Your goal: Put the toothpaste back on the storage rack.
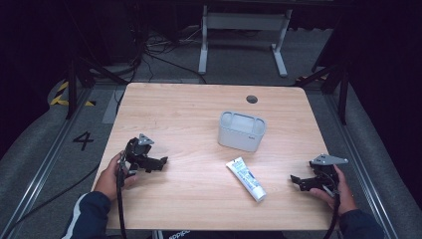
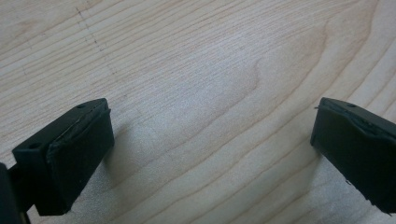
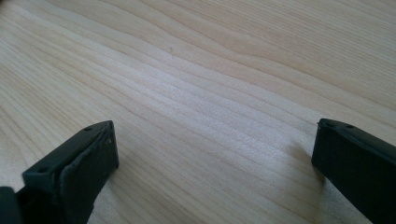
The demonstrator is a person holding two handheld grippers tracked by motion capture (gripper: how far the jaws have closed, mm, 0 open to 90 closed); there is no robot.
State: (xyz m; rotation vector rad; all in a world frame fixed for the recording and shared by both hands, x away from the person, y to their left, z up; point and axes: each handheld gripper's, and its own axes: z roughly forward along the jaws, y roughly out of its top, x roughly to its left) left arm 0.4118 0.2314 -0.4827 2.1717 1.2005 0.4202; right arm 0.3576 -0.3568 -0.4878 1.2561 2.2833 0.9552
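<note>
High view, table (image 1: pixel 189 119): light wood top with a small dark round hole near its far edge, carrying all the things.
Grey holder (image 1: pixel 242 130): stands upright right of the table's middle, open compartments on top, well apart from both grippers.
Tube (image 1: pixel 246 178): white with blue print, lies flat just in front of the holder, cap end towards the near right; nearer the right gripper than the left.
Left gripper (image 1: pixel 158 163): held in a hand at the near left, low over the wood; fingers (image 2: pixel 70 154) stand wide apart with bare table between them.
Right gripper (image 1: pixel 297 180): held at the near right edge, pointing towards the tube; fingers (image 3: pixel 74 172) spread wide, nothing between them.
</note>
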